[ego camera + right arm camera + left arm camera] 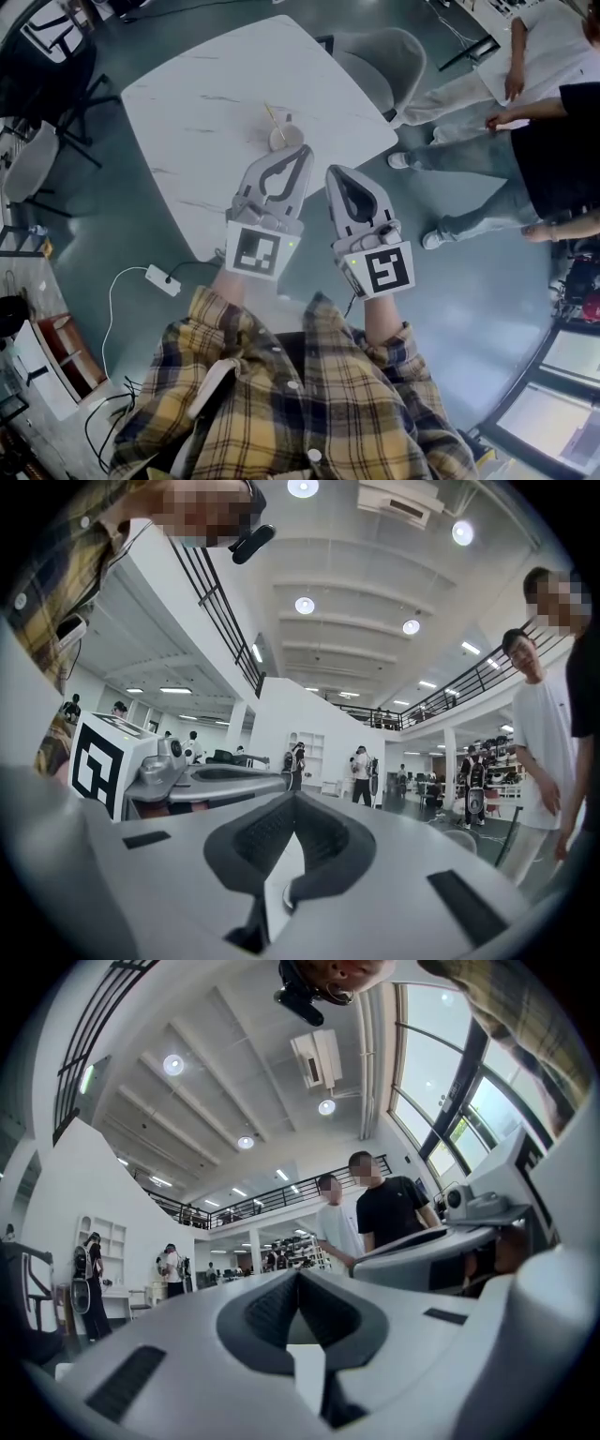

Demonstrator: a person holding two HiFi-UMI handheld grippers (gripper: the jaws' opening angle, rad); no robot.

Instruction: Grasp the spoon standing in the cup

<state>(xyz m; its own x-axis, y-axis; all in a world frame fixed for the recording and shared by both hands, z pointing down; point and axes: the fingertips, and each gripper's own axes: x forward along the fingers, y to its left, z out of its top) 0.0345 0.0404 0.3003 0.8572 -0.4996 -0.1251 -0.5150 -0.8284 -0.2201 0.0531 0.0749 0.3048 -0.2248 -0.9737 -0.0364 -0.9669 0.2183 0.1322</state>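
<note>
Teal-grey flooring surrounds a white marble-pattern table, whose top carries only a small cup set near the edge closest to the person. The spoon stands in that cup and leans toward the upper left of the head view. A grey chair stands at the far side of the table. A second chair stands off its left corner. A white power strip with its cable lies on the floor near the person's left side. Two bystanders stand well to the right of the table. The left gripper is clenched, jaw tips meeting with nothing between them. Its tip appears just below the cup in the head view, but its height above the table cannot be determined. The right gripper is likewise closed and empty. It sits just beside the left one and further from the cup. Nothing lies between the grippers and the cup on the table top. Both gripper views point up and outward: the left gripper faces a white ribbed ceiling with round lights, an air-conditioning unit and tall windows. The right gripper faces a mezzanine railing and distant people on an open floor.
</note>
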